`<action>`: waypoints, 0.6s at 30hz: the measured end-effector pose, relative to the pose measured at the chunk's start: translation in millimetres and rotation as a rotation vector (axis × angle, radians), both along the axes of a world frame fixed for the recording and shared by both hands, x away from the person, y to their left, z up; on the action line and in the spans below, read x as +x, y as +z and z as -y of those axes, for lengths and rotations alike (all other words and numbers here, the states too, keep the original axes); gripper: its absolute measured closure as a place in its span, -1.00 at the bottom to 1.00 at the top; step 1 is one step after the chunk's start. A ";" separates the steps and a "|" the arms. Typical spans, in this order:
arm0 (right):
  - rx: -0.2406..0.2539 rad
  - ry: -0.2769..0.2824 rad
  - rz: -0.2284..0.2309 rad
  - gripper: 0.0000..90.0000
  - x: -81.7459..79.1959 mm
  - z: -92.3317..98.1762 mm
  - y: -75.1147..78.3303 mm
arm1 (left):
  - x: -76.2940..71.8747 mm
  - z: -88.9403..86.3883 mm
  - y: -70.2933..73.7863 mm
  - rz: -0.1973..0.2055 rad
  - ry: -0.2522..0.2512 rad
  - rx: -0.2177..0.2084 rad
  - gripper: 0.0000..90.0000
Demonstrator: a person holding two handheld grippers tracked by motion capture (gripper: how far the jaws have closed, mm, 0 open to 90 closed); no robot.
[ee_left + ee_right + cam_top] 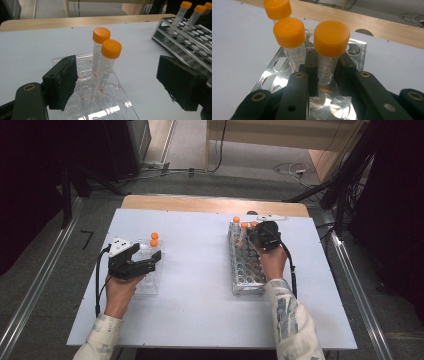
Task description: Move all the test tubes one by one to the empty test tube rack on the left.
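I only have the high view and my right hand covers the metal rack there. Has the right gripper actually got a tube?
Observer: Yes. In the right gripper view the right gripper is shut on an orange-capped tube standing in the metal rack.
Operator: Any tubes crowding it?
Observer: Two more capped tubes stand beside it in the rack, apart from the jaws.
Operator: And the left gripper?
Observer: The left gripper is open, its jaws either side of the clear rack, which holds two capped tubes it does not touch.
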State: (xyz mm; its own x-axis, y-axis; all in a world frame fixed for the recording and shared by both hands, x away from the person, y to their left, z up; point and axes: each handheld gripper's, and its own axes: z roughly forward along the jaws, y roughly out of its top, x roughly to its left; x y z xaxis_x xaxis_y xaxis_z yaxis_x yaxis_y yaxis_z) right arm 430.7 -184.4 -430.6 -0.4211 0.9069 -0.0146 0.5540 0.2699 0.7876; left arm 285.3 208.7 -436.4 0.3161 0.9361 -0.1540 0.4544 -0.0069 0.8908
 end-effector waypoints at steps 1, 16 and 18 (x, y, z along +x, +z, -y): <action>0.007 0.001 0.004 0.60 -0.5 0.7 0.4 | -0.4 0.2 0.0 0.002 0.003 0.002 -0.62; 0.081 -0.018 0.091 0.60 -9.9 6.1 18.7 | -3.2 -1.8 1.7 -0.004 -0.004 -0.025 -0.61; 0.087 -0.018 0.104 0.61 -11.9 7.2 23.6 | -3.8 -1.1 2.0 -0.003 -0.006 -0.023 -0.61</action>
State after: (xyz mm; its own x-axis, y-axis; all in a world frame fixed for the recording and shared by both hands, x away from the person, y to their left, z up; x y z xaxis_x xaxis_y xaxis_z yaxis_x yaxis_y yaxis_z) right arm 418.8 -191.6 -407.0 -0.4053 0.9139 0.0221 0.4723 0.1887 0.8610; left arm 281.5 209.8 -434.4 0.3213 0.9304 -0.1763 0.4567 0.0108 0.8895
